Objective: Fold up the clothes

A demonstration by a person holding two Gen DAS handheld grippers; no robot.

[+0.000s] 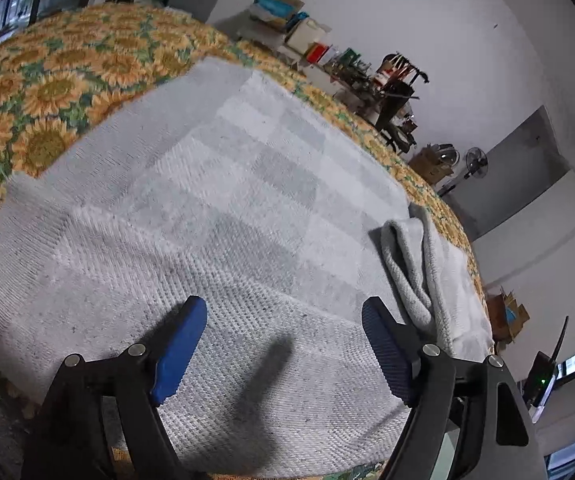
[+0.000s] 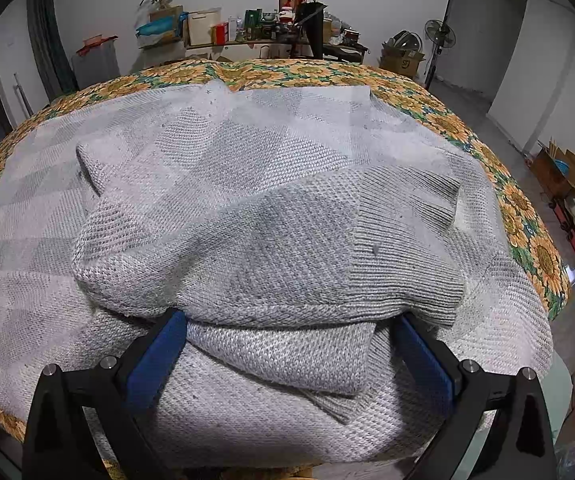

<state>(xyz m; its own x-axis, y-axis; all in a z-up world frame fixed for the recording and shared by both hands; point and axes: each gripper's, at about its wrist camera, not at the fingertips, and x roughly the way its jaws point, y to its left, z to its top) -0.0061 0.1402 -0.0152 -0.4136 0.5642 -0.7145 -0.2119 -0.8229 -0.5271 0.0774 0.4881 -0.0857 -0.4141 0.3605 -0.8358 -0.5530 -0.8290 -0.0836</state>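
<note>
A light grey knitted sweater (image 1: 207, 200) lies spread flat on a sunflower-print bedspread (image 1: 67, 80). My left gripper (image 1: 283, 308) hovers open just over the sweater's near part, and its blue pads (image 1: 179, 348) hold nothing. A bunched fold of the sweater (image 1: 411, 264) lies just right of its right finger. In the right wrist view the sweater (image 2: 247, 140) has a sleeve (image 2: 287, 240) with a ribbed cuff (image 2: 403, 248) folded across its body. My right gripper (image 2: 289, 318) stands wide, and the loose sleeve fold fills the gap and drapes over its fingertips.
The bedspread (image 2: 527, 220) shows as a border around the sweater, and its edge drops away at the right. Beyond the far edge stands a cluttered table (image 2: 271, 36) against the wall. Further right are a fan (image 2: 441, 36), cardboard boxes (image 2: 559, 172) and a doorway.
</note>
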